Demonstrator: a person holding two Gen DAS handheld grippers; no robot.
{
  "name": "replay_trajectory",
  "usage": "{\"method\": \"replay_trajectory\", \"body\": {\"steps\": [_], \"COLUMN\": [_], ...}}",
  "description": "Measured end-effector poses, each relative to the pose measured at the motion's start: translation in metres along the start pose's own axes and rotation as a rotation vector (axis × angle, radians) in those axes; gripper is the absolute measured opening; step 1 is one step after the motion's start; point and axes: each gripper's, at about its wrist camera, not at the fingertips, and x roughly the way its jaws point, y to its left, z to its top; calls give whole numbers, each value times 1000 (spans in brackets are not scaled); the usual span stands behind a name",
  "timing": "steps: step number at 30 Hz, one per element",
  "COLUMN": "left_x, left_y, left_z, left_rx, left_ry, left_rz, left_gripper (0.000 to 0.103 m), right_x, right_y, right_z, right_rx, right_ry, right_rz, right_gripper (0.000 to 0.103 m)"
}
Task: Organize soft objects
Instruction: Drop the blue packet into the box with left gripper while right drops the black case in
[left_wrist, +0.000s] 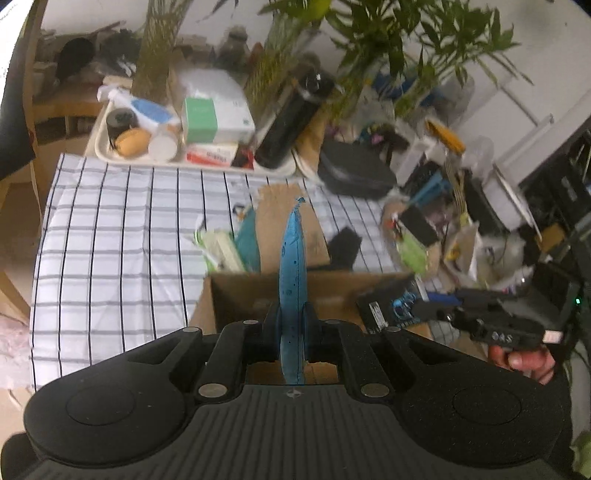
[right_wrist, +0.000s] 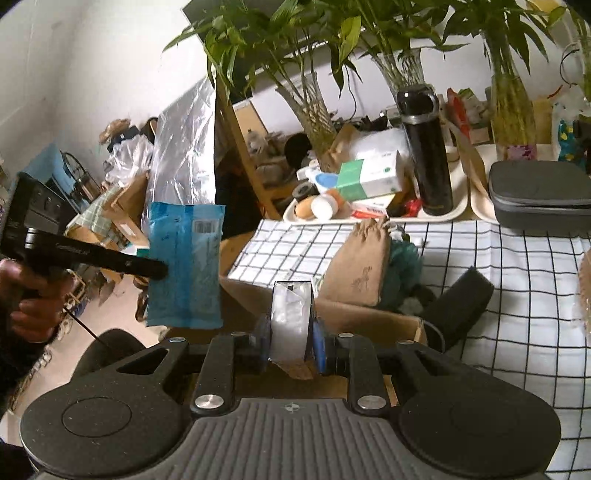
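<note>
Left hand-held gripper (left_wrist: 291, 325) pinching a flat, crinkly blue packet (left_wrist: 291, 266); right hand-held gripper (right_wrist: 291, 325) clamping a glossy white pouch (right_wrist: 290, 314).

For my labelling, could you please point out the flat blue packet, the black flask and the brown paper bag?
Flat blue packet (right_wrist: 186, 266): right wrist view, its face.
Black flask (right_wrist: 426, 155): right wrist view, its body.
Brown paper bag (right_wrist: 360, 264): right wrist view, its front.

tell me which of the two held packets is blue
The blue packet in the left gripper; the right gripper holds a white-and-silver packet instead.
</note>
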Motion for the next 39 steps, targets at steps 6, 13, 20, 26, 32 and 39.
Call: {"method": "replay_trajectory", "body": {"steps": [6, 13, 20, 26, 32, 39], "left_x": [5, 13, 9, 4, 3, -7], "left_y": [-5, -34, -63, -53, -35, -23], "left_z": [-10, -23, -43, -48, -52, -52], "left_rx": [-14, 173, 444, 386, 302, 239], "left_ry": [71, 76, -37, -62, -73, -107], "left_rz": [43, 149, 174, 173, 172, 156], "left_gripper": [11, 12, 49, 49, 49, 49], "right_x": [5, 4, 5, 4, 7, 11], "right_y": [6, 8, 9, 9, 9, 6], "right_z": [-8, -11, -14, -16, -16, -15], "right_rx": [-20, -26, -29, -28, -27, -11], "right_ry": [48, 53, 64, 73, 86, 110], "right_rz": [-22, -31, -32, -45, -53, -48], "right_gripper": [27, 27, 27, 27, 27, 66]}}
